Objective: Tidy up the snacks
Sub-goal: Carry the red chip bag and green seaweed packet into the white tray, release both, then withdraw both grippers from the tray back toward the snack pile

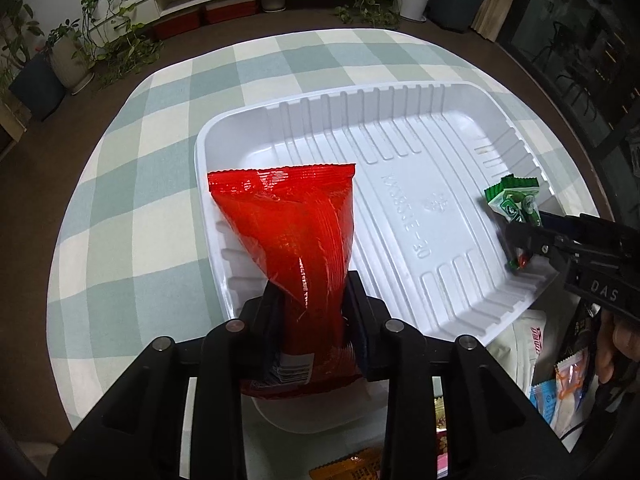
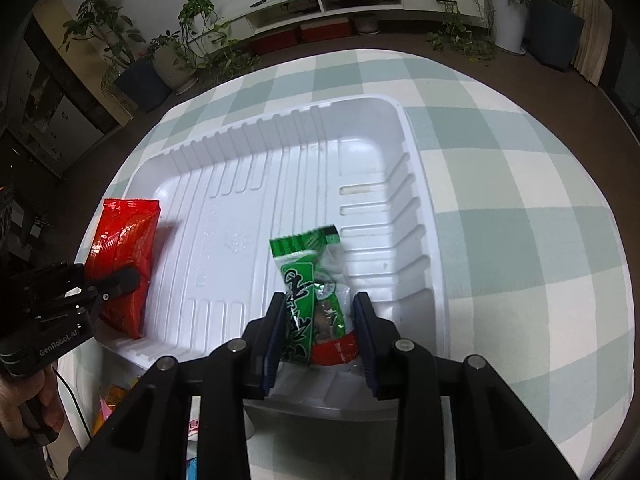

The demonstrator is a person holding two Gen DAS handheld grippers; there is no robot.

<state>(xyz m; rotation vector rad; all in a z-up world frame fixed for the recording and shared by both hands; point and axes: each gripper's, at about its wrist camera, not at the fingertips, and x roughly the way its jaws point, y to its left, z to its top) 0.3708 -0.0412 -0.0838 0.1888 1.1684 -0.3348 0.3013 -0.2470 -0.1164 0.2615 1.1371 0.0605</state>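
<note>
Left gripper (image 1: 314,312) pinches red packet (image 1: 288,224) at white tray's (image 1: 400,96) left end | right gripper (image 2: 320,332) (jaws slightly parted) straddles green packet (image 2: 308,280) at tray's right end.

The tray (image 1: 400,92) lies on the table (image 1: 132,184) before me. In it, at the left end, my left gripper (image 1: 314,304) has the big snack bag (image 1: 288,232). At the right end, the small snack packet (image 2: 312,280) is between the fingers of my right gripper (image 2: 320,320). More snack packets (image 1: 560,384) lie on the table near me, right of the tray.

Home living room: potted plants (image 1: 100,32), low white TV cabinet (image 2: 340,4), table (image 1: 132,128) with checked cloth.
</note>
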